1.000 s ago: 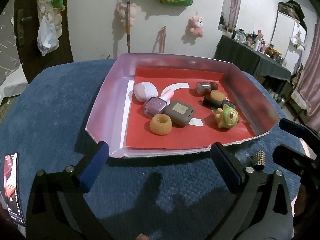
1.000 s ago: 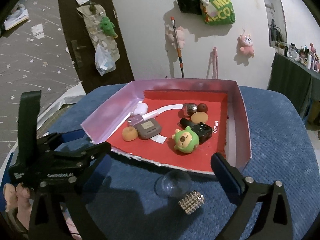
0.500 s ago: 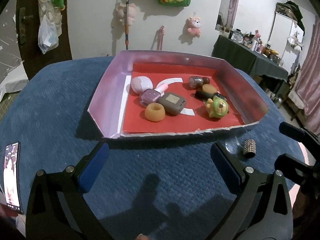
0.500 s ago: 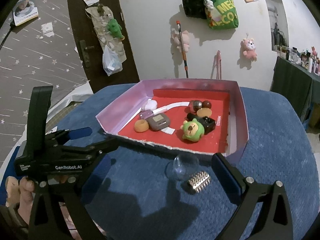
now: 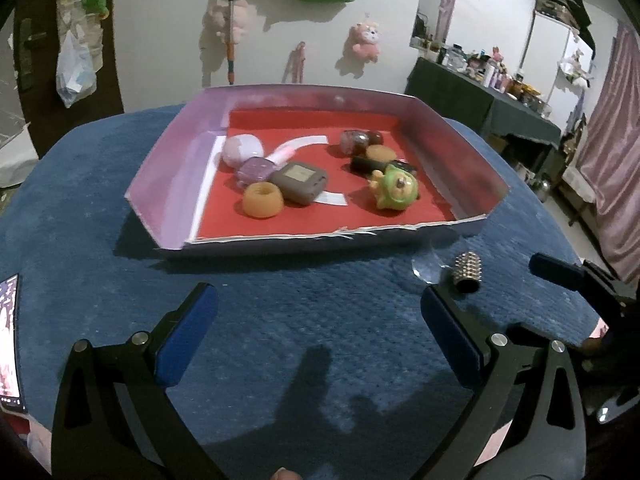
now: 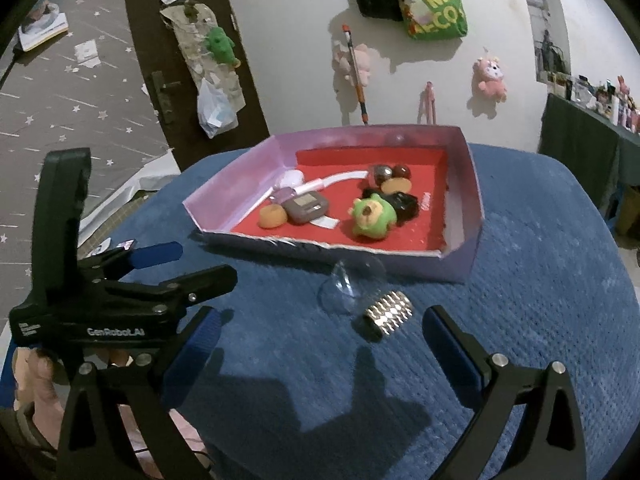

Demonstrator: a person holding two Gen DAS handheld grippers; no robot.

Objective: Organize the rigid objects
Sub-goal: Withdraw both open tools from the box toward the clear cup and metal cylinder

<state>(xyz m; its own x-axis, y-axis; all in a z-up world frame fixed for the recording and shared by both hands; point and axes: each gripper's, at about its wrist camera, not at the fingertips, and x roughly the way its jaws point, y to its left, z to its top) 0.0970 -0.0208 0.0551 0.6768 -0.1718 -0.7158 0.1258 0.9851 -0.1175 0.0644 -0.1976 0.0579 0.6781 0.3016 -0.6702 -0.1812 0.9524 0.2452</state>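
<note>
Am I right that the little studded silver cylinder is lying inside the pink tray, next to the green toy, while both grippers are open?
Not quite. The studded silver cylinder lies outside the pink tray, on the blue cloth before it, as the right wrist view shows. Both grippers are open.

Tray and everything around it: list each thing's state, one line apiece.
Tray: on the blue cloth, open-topped, front wall torn low.
Green figure: inside the tray, tipped on its side.
Orange ring: inside the tray, hole upward.
Grey gadget: lying flat in the tray, touching the ring.
Studded cylinder: outside the tray, lying on its side.
Clear dome: outside the tray, beside the cylinder.
Left tongs: open, empty.
Right tongs: open, empty.
</note>
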